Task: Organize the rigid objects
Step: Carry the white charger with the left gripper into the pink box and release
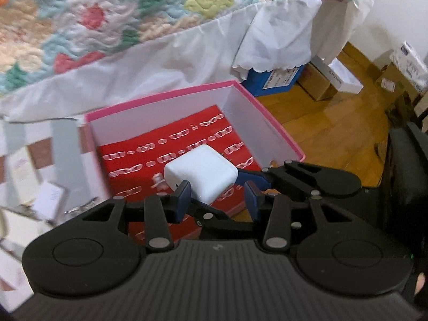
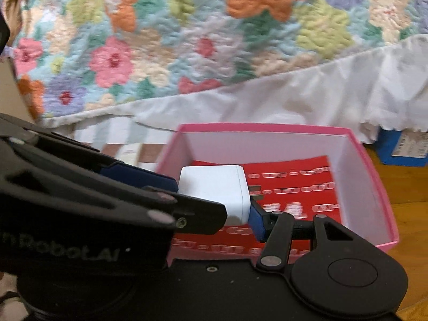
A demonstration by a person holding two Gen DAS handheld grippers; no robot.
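Note:
A white plug adapter [image 1: 200, 176] hangs just above an open pink box [image 1: 160, 99] lined with a red sheet [image 1: 160, 144] that has a chain pattern. My left gripper [image 1: 218, 198] pinches the adapter's near lower end, with its blue pads [image 1: 183, 198] on either side. My right gripper comes in from the right, and its blue finger [image 1: 251, 178] presses the adapter's right side. In the right wrist view the adapter [image 2: 214, 190] points its metal prongs [image 2: 255, 191] into the box [image 2: 267, 127]. There my right gripper [image 2: 214, 216] is shut on it, and the left gripper's fingers [image 2: 139, 176] hide one of its fingers.
A bed with a flowered quilt [image 1: 107, 13] and a white skirt [image 1: 281, 40] stands behind the box. A blue box [image 1: 272, 79] and cardboard boxes [image 1: 321, 83] lie on the wooden floor [image 1: 334, 128] to the right. Papers and small items [image 1: 48, 195] lie to the left.

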